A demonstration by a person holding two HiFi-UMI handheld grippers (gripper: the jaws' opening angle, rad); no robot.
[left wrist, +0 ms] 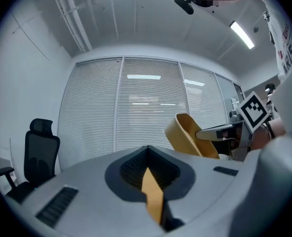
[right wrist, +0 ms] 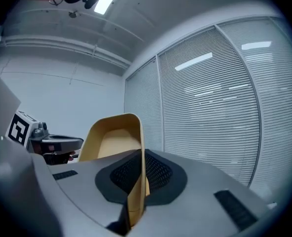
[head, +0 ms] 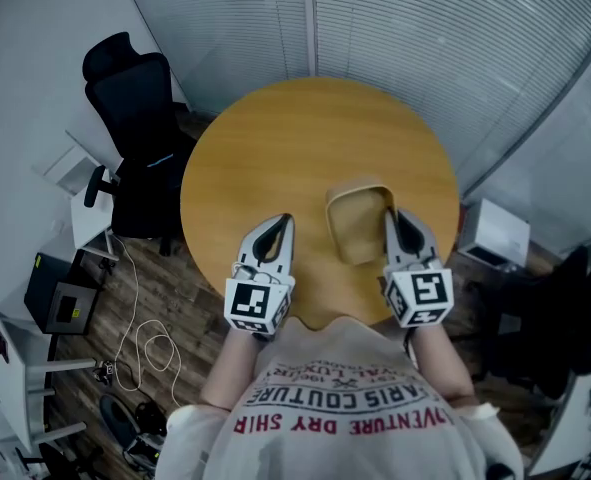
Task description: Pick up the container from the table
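I'm pinching the container (head: 355,230) wall in the right tongs (head: 393,218), tilted over the bench (head: 305,148)'s near edge. Left tongs (head: 284,220) are sitting closed, empty I think. Next I'm needing a steady lift clear.

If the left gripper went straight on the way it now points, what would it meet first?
Probably the window blinds beyond the table. The left gripper points across bare tabletop; the container, held by the right gripper, is off to its right.
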